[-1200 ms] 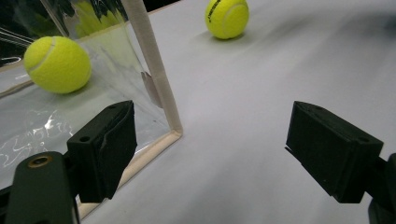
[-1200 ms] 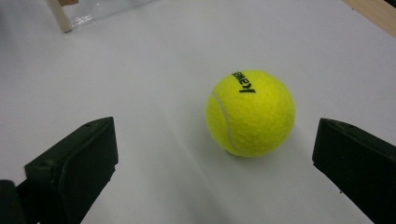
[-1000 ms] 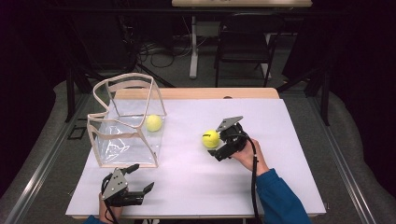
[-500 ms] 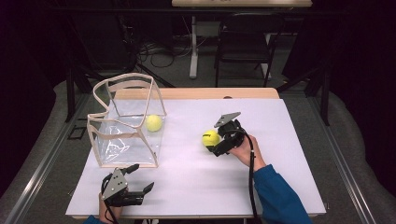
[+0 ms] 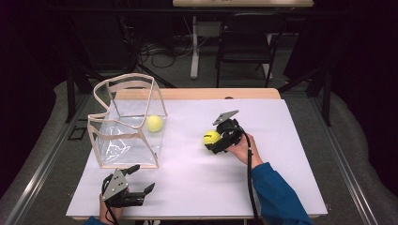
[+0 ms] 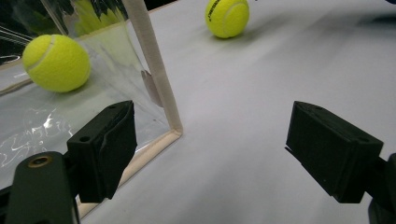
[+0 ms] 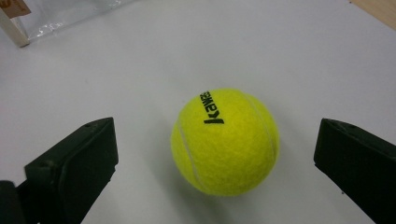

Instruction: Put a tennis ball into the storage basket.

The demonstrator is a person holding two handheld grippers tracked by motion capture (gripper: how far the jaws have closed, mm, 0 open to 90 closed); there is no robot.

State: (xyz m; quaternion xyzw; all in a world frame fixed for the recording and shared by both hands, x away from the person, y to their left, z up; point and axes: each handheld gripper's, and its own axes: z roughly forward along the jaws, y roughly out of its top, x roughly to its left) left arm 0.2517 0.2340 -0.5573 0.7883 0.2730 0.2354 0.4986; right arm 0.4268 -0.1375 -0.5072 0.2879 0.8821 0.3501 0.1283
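A fuzzy yellow tennis ball (image 7: 225,141) with black lettering is seen resting on the white table top (image 5: 281,178), between the widely spread jaws of the right gripper (image 7: 217,158), untouched by either jaw. The left gripper (image 6: 224,154) is held low near the table's front edge, its jaws also spread wide with nothing between them, just beside the clear plastic, cream-edged box (image 5: 105,157), in which a second yellow tennis ball (image 5: 154,123) lies.
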